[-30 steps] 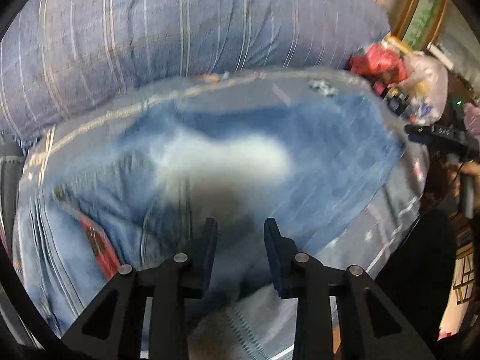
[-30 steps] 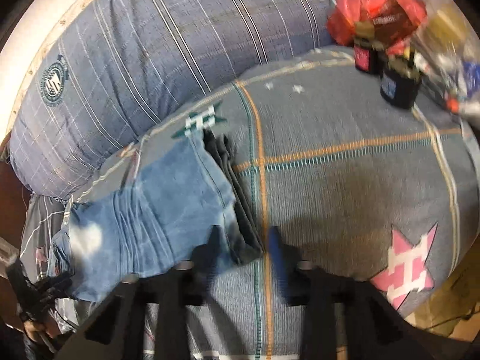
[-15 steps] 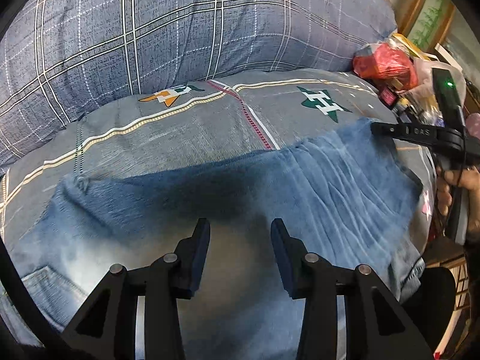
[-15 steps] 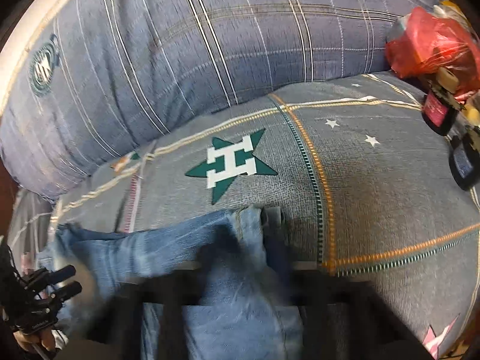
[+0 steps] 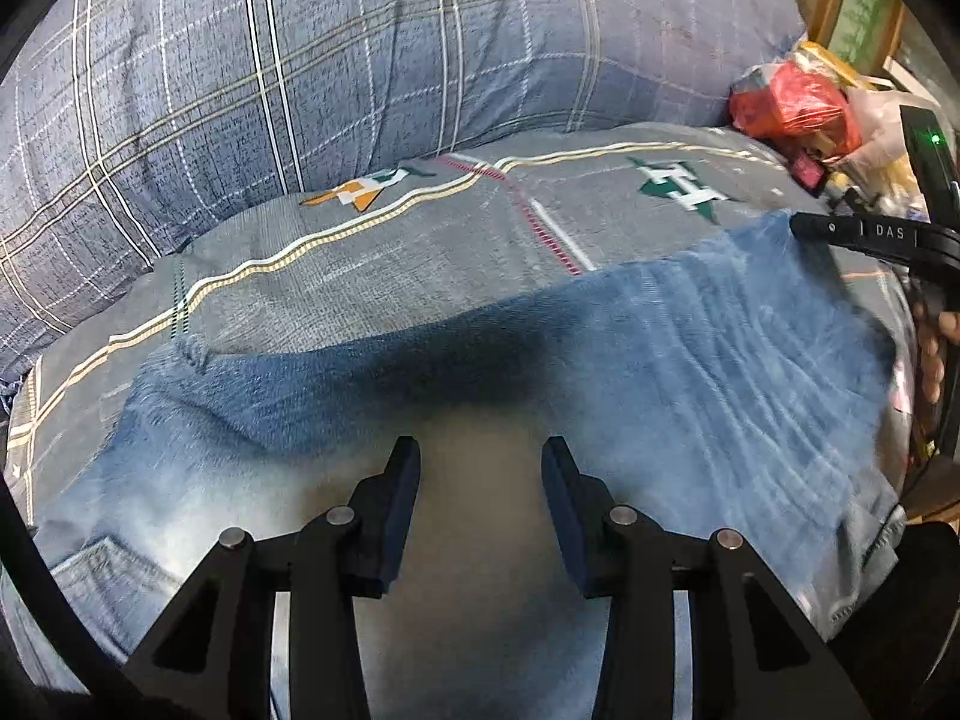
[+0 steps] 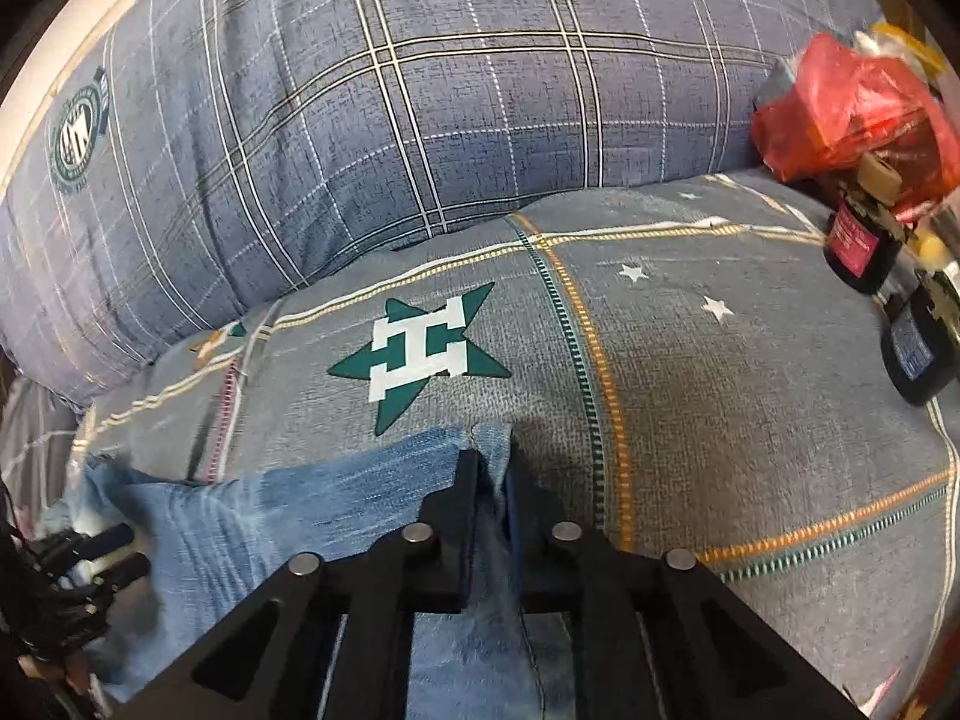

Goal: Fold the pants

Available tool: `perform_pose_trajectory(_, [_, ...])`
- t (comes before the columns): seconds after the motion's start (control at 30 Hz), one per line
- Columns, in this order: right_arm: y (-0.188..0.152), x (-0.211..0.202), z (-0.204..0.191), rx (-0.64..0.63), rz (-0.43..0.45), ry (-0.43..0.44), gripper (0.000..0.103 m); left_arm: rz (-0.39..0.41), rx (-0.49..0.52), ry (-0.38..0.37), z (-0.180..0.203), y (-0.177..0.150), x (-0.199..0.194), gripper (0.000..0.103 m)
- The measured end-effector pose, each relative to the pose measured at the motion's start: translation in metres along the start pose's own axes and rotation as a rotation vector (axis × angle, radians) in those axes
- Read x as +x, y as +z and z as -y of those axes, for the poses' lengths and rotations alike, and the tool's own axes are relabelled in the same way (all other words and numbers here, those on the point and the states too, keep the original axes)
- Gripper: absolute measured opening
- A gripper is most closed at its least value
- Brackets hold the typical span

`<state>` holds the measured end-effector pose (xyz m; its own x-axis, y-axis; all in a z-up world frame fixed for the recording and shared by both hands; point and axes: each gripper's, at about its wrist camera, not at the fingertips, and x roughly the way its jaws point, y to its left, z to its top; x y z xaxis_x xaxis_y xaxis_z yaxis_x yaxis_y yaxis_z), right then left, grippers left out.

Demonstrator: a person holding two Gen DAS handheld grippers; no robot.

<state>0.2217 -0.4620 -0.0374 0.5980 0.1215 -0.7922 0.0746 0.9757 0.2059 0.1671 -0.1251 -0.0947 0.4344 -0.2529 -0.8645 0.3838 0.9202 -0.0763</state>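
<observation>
Faded blue jeans lie spread across the grey patterned bed cover. My left gripper hangs over the pale waist end, its fingers apart with smooth denim showing in the gap and neither pad pressing on it. My right gripper has a strip of the leg hem pinched between its narrow jaws, which are opening slightly. The rest of that leg runs off to the left, where the left gripper's tips show. In the left wrist view the right gripper sits on the far right corner of the jeans.
A big plaid blue duvet roll lines the back of the bed. At the right edge sit a red plastic bag and two dark bottles. A hand shows at the far right.
My right gripper moved to the leg hem and closed on it. The left gripper swept over the jeans, spread its fingers a little, then held still. The jeans now lie flatter.
</observation>
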Motion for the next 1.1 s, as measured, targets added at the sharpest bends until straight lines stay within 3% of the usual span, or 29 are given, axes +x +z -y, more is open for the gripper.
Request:
perform_pose_trajectory(0.07, [0.000, -0.015, 0.000, -0.019, 0.012, -0.018, 0.032, 0.025, 0.014, -0.024, 0.005, -0.005, -0.015, 0.043])
perform_pose_trajectory(0.1, [-0.003, -0.025, 0.000, -0.035, 0.017, -0.025, 0.049, 0.032, 0.019, -0.034, 0.008, -0.008, -0.021, 0.043])
perform_pose_trajectory(0.17, [-0.010, -0.039, -0.001, -0.049, 0.012, -0.025, 0.066, 0.041, 0.029, -0.065, 0.016, -0.015, -0.031, 0.043])
perform_pose_trajectory(0.33, [-0.043, -0.055, 0.003, -0.062, -0.070, 0.015, 0.066, 0.013, 0.049, -0.114, 0.043, -0.031, -0.028, 0.043])
perform_pose_trajectory(0.47, [-0.068, -0.044, 0.012, -0.042, -0.118, -0.013, 0.061, -0.033, 0.086, -0.098, 0.066, -0.044, -0.006, 0.043])
perform_pose_trajectory(0.53, [-0.079, -0.030, 0.017, -0.031, -0.156, -0.031, 0.058, 0.022, 0.149, -0.031, 0.079, -0.051, -0.005, 0.044])
perform_pose_trajectory(0.6, [-0.079, -0.029, 0.020, -0.034, -0.147, -0.024, 0.058, 0.017, 0.171, -0.003, 0.084, -0.051, -0.005, 0.045])
perform_pose_trajectory(0.67, [-0.076, -0.036, 0.022, -0.020, -0.132, -0.031, 0.058, -0.023, 0.147, -0.041, 0.083, -0.044, -0.008, 0.045])
perform_pose_trajectory(0.8, [-0.078, -0.058, 0.043, 0.075, -0.092, 0.073, 0.058, -0.025, 0.080, -0.111, 0.082, -0.022, -0.020, 0.046])
perform_pose_trajectory(0.87, [-0.083, -0.064, 0.050, 0.117, -0.087, 0.110, 0.058, -0.014, 0.068, -0.143, 0.090, -0.004, -0.026, 0.055])
perform_pose_trajectory(1.1, [-0.104, -0.067, 0.071, 0.243, -0.117, 0.271, 0.058, -0.013, 0.090, -0.200, 0.129, 0.037, -0.020, 0.056])
